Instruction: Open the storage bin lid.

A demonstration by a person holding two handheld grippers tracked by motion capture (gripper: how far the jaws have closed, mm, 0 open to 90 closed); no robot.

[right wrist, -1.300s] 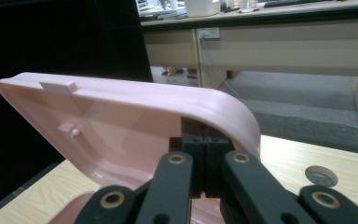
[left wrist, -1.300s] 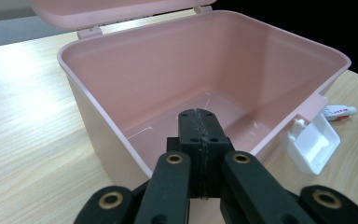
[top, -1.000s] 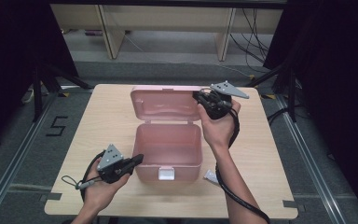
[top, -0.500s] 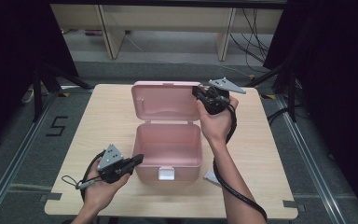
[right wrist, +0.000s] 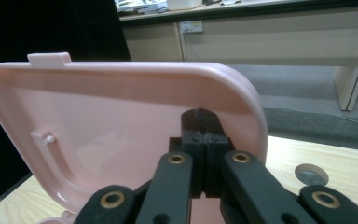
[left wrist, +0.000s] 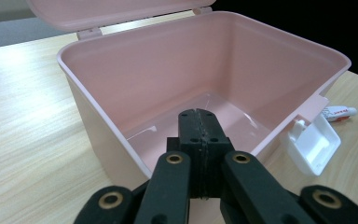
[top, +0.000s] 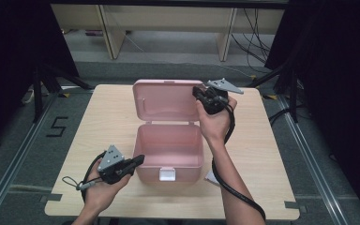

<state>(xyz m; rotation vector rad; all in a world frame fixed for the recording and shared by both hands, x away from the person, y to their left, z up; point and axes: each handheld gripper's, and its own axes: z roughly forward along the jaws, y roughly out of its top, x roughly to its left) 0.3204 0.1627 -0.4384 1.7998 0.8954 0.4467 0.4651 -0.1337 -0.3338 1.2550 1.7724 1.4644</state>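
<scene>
A pink plastic box (top: 168, 166) stands open and empty in the middle of the wooden table, its white latch (top: 167, 174) facing me. Its lid (top: 164, 101) is tilted up at the far side. My left gripper (top: 138, 161) is shut with nothing in it and sits at the box's front left corner. In the left gripper view its tips (left wrist: 198, 114) point over the rim into the box (left wrist: 191, 70). My right gripper (top: 198, 91) is also shut and empty, at the lid's right edge. Its tips (right wrist: 200, 114) are close before the lid's inner face (right wrist: 98, 121); I cannot tell whether they touch.
A small white tube (left wrist: 338, 113) lies on the table (top: 262, 140) just right of the box's front corner. A round grey disc (right wrist: 311, 175) is set in the tabletop beyond the lid. Shelving stands past the far table edge.
The right hand has shifted slightly toward the far side, and the lid stands a little more upright. The left gripper has not moved.
</scene>
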